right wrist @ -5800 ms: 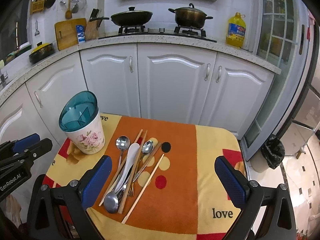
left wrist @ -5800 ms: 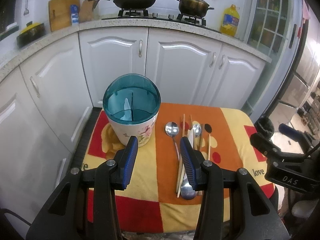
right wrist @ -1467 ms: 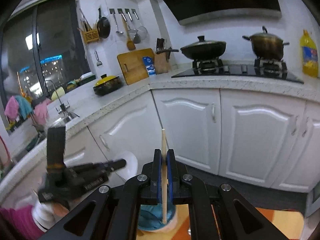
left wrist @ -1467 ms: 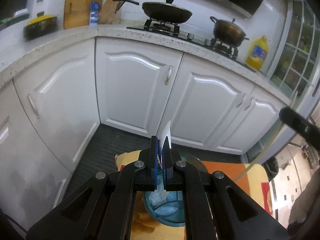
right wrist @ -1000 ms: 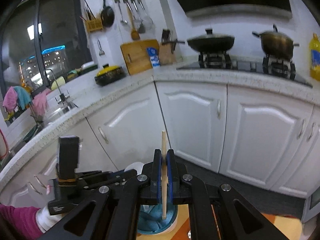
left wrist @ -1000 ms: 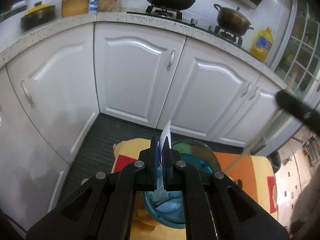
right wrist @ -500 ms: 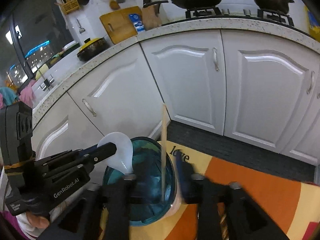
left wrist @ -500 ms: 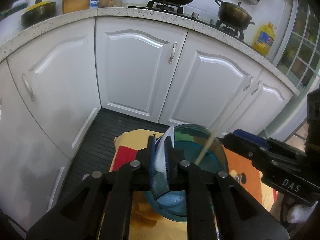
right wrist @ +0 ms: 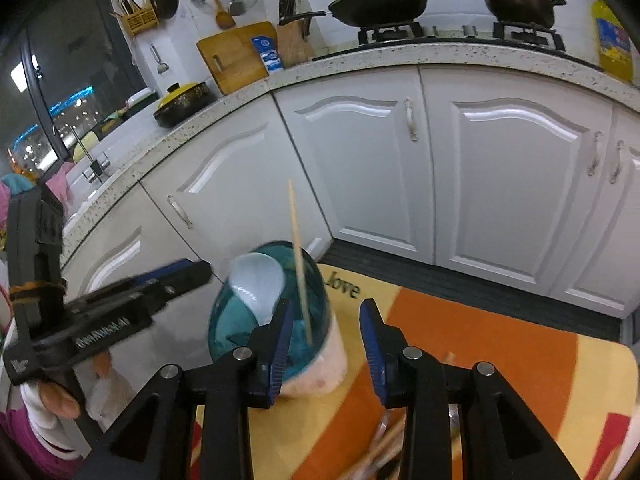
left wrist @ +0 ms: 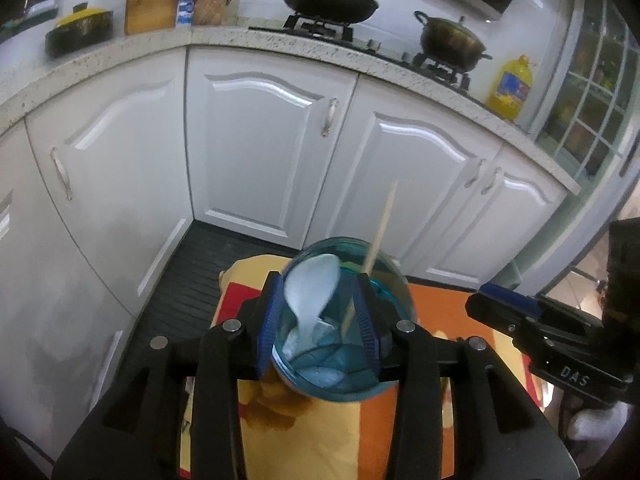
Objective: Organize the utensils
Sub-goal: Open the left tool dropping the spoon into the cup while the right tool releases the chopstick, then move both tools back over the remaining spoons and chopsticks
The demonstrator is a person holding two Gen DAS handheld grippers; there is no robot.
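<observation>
Teal translucent plastic forms the domed top of the utensil holder (left wrist: 352, 360), which stands on the orange, yellow and red cloth (right wrist: 500, 360) covering the surface; below the teal part its body is pale with a pink flower print, seen in the right wrist view. Inside the holder a white spoon (left wrist: 314, 292) rests with its bowl up, leaning against the rim on the left side, its handle running down into the compartments. A single wooden chopstick (left wrist: 380, 228) stands in the holder too, tilted, with its upper end rising well above the rim and its lower end down among the inner dividers; which compartment it is in cannot be told. The left claw (left wrist: 318, 328) has just been opening and its blue pads now stand apart on either side of the spoon without pressing on it. The right claw (right wrist: 326, 344) has also just let go: its jaws are parted and the chopstick stands free by the left pad, ahead of it, not pinched. At the lower edge of the right wrist view, blurred utensils (right wrist: 384, 452) lie on the cloth. White kitchen cabinets (left wrist: 264, 152) stand behind.
</observation>
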